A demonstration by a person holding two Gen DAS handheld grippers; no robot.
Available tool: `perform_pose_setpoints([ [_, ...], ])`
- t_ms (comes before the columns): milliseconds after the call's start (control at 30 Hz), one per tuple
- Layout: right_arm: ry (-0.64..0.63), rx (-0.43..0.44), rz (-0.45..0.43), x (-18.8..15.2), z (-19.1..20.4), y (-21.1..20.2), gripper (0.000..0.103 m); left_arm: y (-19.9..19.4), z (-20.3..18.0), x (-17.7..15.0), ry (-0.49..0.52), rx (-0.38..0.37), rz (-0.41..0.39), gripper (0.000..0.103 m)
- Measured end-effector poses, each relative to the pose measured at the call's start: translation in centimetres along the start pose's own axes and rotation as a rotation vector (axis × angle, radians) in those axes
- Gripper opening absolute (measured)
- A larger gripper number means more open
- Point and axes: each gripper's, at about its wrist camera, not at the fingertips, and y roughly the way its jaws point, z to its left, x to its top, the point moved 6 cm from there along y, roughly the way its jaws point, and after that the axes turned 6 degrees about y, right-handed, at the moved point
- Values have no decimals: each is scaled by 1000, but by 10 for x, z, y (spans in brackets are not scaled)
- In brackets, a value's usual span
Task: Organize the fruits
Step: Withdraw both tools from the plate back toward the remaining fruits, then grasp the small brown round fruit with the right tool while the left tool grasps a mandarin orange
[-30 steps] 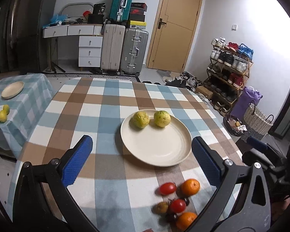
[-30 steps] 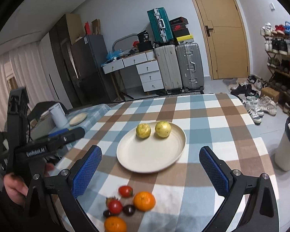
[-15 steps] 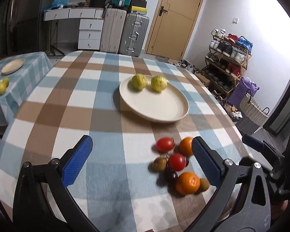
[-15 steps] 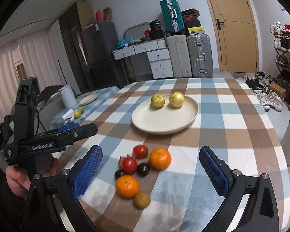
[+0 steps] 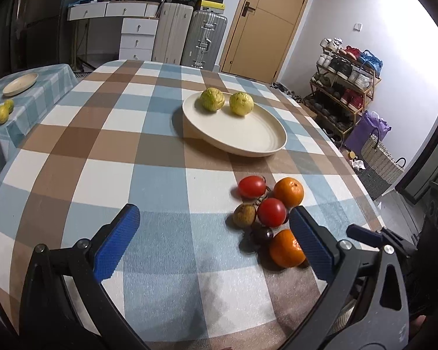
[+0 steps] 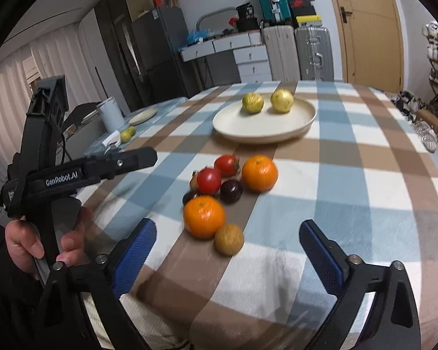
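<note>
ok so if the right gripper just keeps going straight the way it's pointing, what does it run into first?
Most likely the small brown fruit, which lies nearest between the open right gripper fingers, with the near orange touching it just behind. Depth is hard to judge in this view.

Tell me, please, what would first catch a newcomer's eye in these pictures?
Probably the bright heap of oranges and tomatoes on the checked tablecloth, near the table's front edge. Behind it sits a cream plate holding two yellow-green fruits. Both grippers' blue pads stand open in front of the heap.
</note>
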Motion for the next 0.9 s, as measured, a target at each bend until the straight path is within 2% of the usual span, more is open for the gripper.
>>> perform_pose_setpoints([
  [67, -8, 2, 24, -5, 0, 5, 92, 1, 1, -2, -5, -2, 2, 102],
  [200, -26, -5, 55, -10, 1, 15, 75, 3, 0, -8, -13, -17, 22, 102],
  [300, -41, -16, 66, -12, 1, 19, 72, 6, -2, -12, -18, -42, 40, 102],
  [467, -45, -12, 105, -16, -1, 28, 62, 12, -8, -21, -27, -81, 72, 102],
  [600, -45, -1, 112, -17, 0, 31, 46, 14, -13, -22, -31, -117, 89, 102],
  [767, -45, -29, 114, -17, -4, 33, 27, 17, -24, -22, -25, -159, 106, 102],
  [900, -37, -26, 104, -17, -7, 30, 26, 21, -32, -24, -25, -189, 131, 102],
])
